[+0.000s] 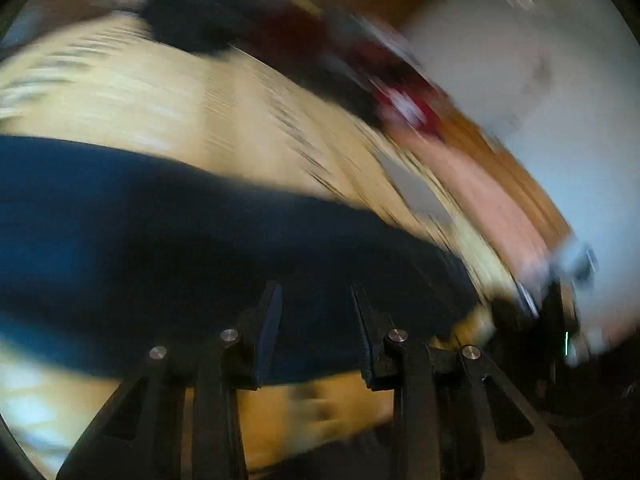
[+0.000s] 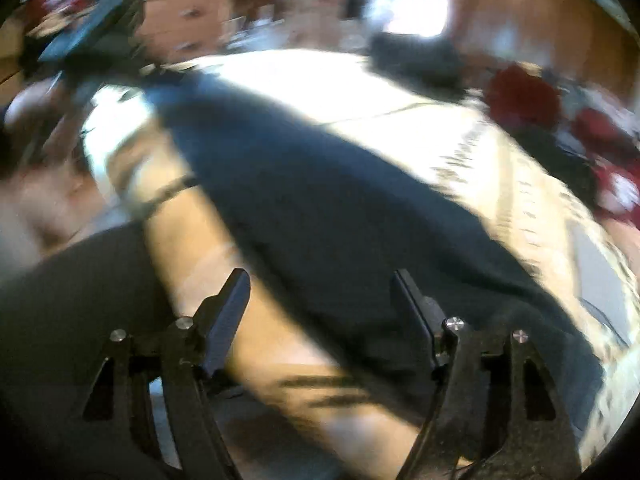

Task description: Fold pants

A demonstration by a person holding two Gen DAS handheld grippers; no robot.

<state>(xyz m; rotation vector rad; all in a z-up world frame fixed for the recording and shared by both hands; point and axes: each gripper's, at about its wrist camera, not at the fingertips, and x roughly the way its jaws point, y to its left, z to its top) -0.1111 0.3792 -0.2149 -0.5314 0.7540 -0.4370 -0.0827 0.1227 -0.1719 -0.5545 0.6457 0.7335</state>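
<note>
Pants (image 1: 168,240): dark navy, spread in a long band on the cream bedcover (image 1: 180,108); in the right view they (image 2: 320,208) run diagonally from far left to near right. Fold state cannot be told, both views are blurred.
Left gripper (image 1: 316,300): over the near edge of the pants, fingers set moderately apart, nothing between them.
Right gripper (image 2: 320,280): over the near part of the pants, fingers wide apart, nothing held.
Dark bundle (image 2: 416,60): on the bedcover, beyond the pants, apart from them.
Red item (image 2: 520,92): beyond the pants, at the bedcover's far right edge; too blurred to identify.
</note>
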